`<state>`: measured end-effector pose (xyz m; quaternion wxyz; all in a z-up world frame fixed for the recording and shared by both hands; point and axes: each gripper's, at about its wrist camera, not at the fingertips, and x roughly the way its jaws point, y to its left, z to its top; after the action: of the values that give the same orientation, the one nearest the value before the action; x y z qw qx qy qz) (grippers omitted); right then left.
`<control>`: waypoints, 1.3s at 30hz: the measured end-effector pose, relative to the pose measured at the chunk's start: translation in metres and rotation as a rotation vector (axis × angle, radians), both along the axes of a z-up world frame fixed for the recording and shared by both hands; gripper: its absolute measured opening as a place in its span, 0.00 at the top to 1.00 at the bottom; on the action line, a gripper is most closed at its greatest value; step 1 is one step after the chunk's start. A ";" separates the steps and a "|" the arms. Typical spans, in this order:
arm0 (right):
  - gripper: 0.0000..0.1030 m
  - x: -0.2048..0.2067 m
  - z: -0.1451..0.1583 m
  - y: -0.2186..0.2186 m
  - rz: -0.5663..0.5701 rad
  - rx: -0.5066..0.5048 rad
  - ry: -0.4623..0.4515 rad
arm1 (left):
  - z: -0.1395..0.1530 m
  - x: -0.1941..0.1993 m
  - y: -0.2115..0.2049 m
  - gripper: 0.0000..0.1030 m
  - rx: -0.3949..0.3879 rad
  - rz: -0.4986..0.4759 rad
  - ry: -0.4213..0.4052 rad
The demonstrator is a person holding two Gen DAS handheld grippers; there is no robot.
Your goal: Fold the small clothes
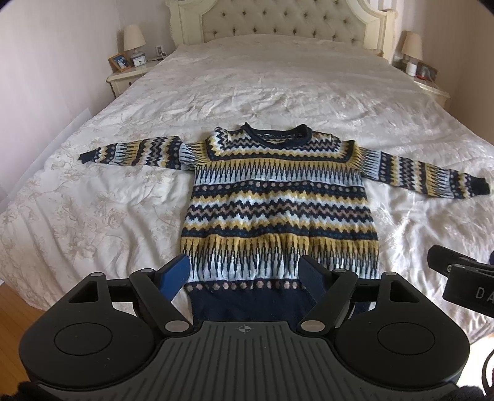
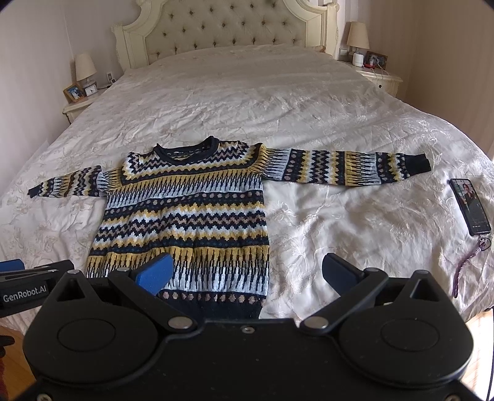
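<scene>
The bed [image 1: 278, 80] fills both views, covered by a pale floral-embroidered bedspread [image 2: 339, 216] that lies crumpled but broadly flat, with a tufted headboard [image 1: 278, 21] at the far end. A nightstand [image 2: 77, 108] with a lamp stands at each side of it.

On the near half of the bed lies the task's garment, a patterned knit sweater [image 1: 278, 200] in navy, yellow and pale blue bands. It is spread out face up, neckline toward the headboard and navy hem toward the camera at the near edge of the bed. Both sleeves run straight out to the sides and the body lies smooth. No part is turned over on itself, so I judge that 0 folds have been made; only the laying-out is done. Left to do, as it seems: bring in the 2 sleeves, fold the body, and tidy the result. No other garment shows in either view.

The left gripper [image 1: 244, 277] hovers above the hem with its fingers spread wide, 1 over each side of the lower body, nothing between them and no contact I can make out. The right gripper [image 2: 247, 271] hangs over the sweater's right lower edge, its fingers likewise wide apart and empty, 1 over the knit and 1 over bare bedspread.

A phone [image 2: 470, 206] with a lit screen and a purple lanyard lies on the bedspread well apart from the sweater, beyond its right cuff.
</scene>
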<state>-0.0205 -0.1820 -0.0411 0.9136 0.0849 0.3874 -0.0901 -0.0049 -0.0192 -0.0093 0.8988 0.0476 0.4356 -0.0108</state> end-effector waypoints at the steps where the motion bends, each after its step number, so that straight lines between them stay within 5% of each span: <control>1: 0.01 0.000 0.000 0.000 0.000 0.001 0.000 | -0.001 0.000 -0.001 0.26 0.002 -0.001 -0.001; 39: 0.01 0.003 -0.008 0.010 0.024 -0.003 0.055 | -0.019 0.002 0.009 0.26 -0.033 -0.004 0.118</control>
<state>-0.0173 -0.1719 -0.0493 0.9038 0.0762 0.4132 -0.0818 -0.0031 -0.0101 -0.0284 0.8722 0.0331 0.4876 -0.0225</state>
